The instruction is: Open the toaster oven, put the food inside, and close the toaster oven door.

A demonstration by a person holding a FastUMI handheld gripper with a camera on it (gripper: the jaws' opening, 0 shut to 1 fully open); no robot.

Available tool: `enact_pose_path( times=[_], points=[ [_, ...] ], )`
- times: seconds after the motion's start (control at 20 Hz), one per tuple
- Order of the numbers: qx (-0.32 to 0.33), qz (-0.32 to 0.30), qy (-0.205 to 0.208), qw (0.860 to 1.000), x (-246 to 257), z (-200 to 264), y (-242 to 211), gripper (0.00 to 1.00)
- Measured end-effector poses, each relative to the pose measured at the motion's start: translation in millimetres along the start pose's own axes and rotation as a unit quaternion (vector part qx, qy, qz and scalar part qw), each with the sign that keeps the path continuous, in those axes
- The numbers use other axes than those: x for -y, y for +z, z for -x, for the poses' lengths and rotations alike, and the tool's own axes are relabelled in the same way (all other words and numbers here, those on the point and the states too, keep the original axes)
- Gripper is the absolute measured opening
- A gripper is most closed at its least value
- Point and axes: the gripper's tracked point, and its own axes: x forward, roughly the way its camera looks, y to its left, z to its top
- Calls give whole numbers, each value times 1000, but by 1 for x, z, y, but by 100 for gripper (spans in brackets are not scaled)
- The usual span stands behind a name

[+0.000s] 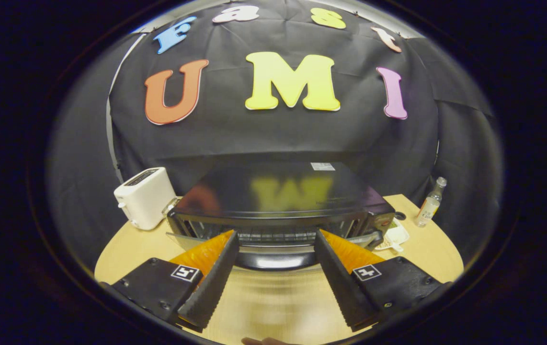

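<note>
A black toaster oven [283, 194] stands on the round wooden table [427, 249], just ahead of my fingers. Its glass door [185, 238] is tilted part way open, and the wire rack [278, 235] inside shows above the door's top edge. The door's dark handle [276, 261] lies between my two fingers. My gripper [276, 235] is open, its fingers spread wide to either side of the handle, with nothing pressed between them. A small white dish [394, 236] with something pale on it sits by the oven's right front corner.
A white pop-up toaster [143, 196] stands left of the oven. A small clear bottle [430, 202] stands on the table's far right. Bare tabletop [273, 302] lies under my fingers. A fingertip of a hand [264, 341] shows at the near edge.
</note>
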Motion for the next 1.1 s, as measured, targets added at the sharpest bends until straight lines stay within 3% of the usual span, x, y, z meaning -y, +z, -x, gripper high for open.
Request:
enact_pose_path(
  times=[0.65,0.85,0.9,1.0,1.1],
  points=[
    [-81,16,-2,997,6,52,-102,100],
    [-144,19,-3,989,9,52,-144,100],
    [-161,21,6,987,6,50,-153,100],
    [-195,12,68,978,-20,52,-175,100],
    [-239,-1,79,968,-24,53,-199,100]
  ],
)
